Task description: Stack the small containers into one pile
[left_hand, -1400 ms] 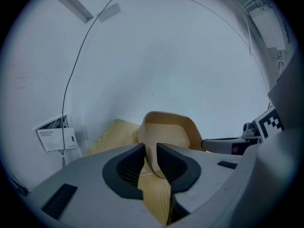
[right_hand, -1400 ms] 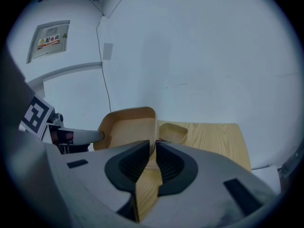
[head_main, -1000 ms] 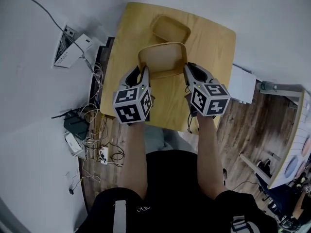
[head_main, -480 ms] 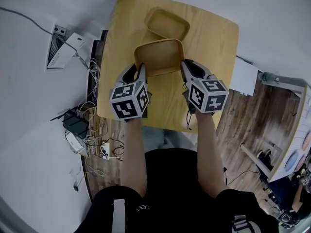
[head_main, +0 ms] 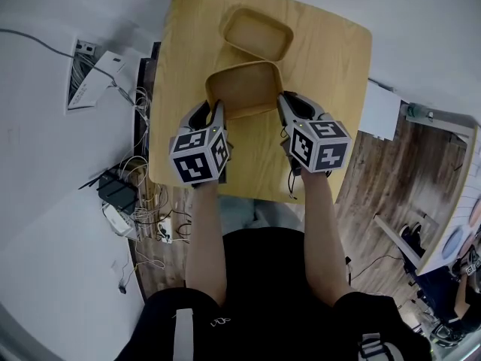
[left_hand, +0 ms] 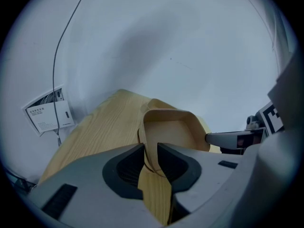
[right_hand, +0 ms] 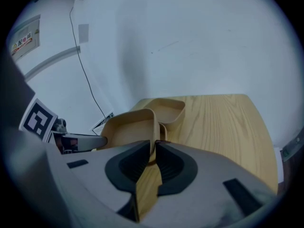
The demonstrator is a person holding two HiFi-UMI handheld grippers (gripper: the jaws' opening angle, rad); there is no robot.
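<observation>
Left gripper (left_hand: pixel 150 148): it is clamping the left wall of the near container (head_main: pixel 244 89). The thin wall is standing between the two jaws and the pads are pressing on it.
Right gripper (right_hand: pixel 155 148): it is clamping the right wall of the same container, and the rim is rising just above the jaws.
Both grippers: they are pointing forward and down, one on each side of the container, with their marker cubes facing the person.
Near container: it is sitting level between the grippers, open side up, over the middle of the table (head_main: pixel 331 66). I cannot tell if its bottom is touching the wood. In the head view its far corner is overlapping the near edge of the far container (head_main: pixel 257 32).
Far container: it is lying on the table just behind, open side up and a little turned.
Table: it is standing against a white wall.
Forearms (head_main: pixel 207 239): they are reaching from below the picture to the grippers.
Cables (head_main: pixel 143 194): they are lying on the floor left of the table.
</observation>
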